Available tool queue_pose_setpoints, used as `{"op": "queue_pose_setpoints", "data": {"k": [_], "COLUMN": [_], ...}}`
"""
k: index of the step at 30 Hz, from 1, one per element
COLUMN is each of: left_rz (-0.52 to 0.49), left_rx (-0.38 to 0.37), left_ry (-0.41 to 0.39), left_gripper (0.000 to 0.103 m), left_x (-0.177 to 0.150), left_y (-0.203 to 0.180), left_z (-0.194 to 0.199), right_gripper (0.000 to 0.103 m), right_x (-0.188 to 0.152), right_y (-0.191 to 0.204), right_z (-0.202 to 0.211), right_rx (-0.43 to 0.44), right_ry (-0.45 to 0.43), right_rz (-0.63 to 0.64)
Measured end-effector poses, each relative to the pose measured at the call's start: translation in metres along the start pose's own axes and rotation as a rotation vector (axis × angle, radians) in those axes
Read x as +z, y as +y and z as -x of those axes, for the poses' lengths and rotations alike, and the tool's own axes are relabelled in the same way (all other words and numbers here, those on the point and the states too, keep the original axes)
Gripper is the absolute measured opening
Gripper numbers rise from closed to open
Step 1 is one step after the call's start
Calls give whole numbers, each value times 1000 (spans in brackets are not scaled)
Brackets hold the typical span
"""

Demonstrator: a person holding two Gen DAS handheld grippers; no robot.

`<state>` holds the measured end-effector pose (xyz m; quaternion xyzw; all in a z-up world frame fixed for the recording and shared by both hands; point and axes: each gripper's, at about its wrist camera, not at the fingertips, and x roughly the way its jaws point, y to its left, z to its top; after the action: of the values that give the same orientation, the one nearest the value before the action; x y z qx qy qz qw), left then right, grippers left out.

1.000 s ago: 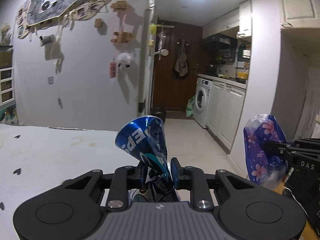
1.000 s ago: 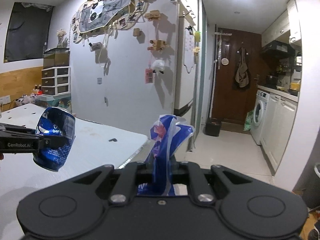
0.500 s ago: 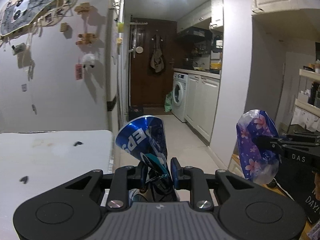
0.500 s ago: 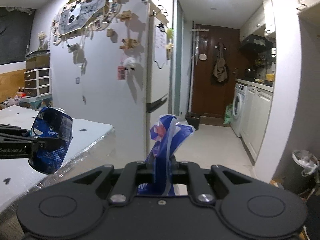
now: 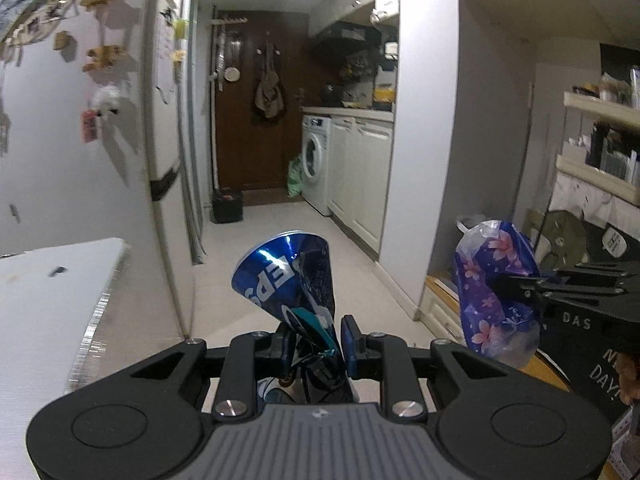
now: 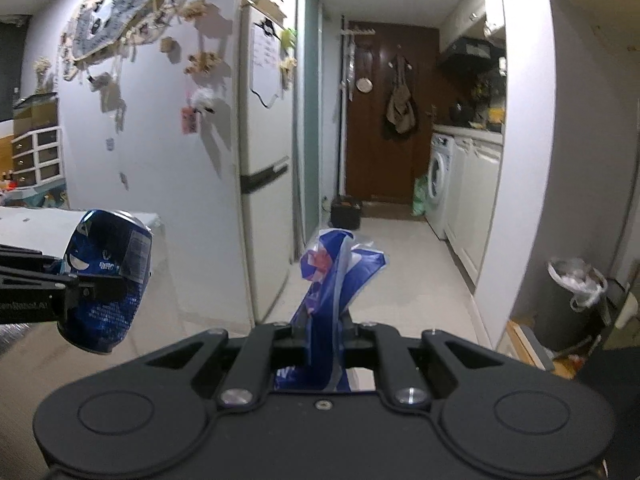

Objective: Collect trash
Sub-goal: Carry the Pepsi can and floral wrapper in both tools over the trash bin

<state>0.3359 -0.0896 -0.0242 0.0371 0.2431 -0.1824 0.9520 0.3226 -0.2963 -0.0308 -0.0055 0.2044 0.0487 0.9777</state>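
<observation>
A crushed blue soda can (image 5: 289,280) sticks up from my left gripper (image 5: 316,346), whose blue pads are shut on its squeezed lower end. From the right wrist view the same can (image 6: 106,280) hangs at the left. My right gripper (image 6: 320,340) is shut on a crumpled blue and purple flowered plastic wrapper (image 6: 334,280). That wrapper (image 5: 496,292) shows at the right of the left wrist view. A grey trash bin (image 6: 576,304) lined with a white bag stands on the floor at the right, beyond the white wall corner.
A white table (image 5: 44,300) lies at the left with its corner near the fridge (image 6: 264,160). A corridor with pale floor (image 6: 384,248) runs to a brown door (image 6: 384,120), with a washing machine (image 6: 438,184) and cabinets on its right. Shelves (image 5: 600,148) stand at far right.
Both grippers have swung to the right, away from the table and toward the corridor, each keeping its item. The trash bin has come into the right wrist view.
</observation>
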Motion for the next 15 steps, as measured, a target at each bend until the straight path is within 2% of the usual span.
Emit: {"op": "queue_pose_setpoints", "data": {"k": [8,15], "left_rz": [6,8], "left_rx": [-71,-105], "left_ry": [98,234], "left_gripper": [25,25], "left_x": [-21,-56], "left_y": [-22,-29], "left_z": [-60,-127], "right_gripper": [12,12], "right_x": [-38,-77], "right_y": [-30,-51], "right_z": [-34,-87], "right_rx": [-30,-36], "right_ry": [95,256], "right_rz": [-27,-85]}}
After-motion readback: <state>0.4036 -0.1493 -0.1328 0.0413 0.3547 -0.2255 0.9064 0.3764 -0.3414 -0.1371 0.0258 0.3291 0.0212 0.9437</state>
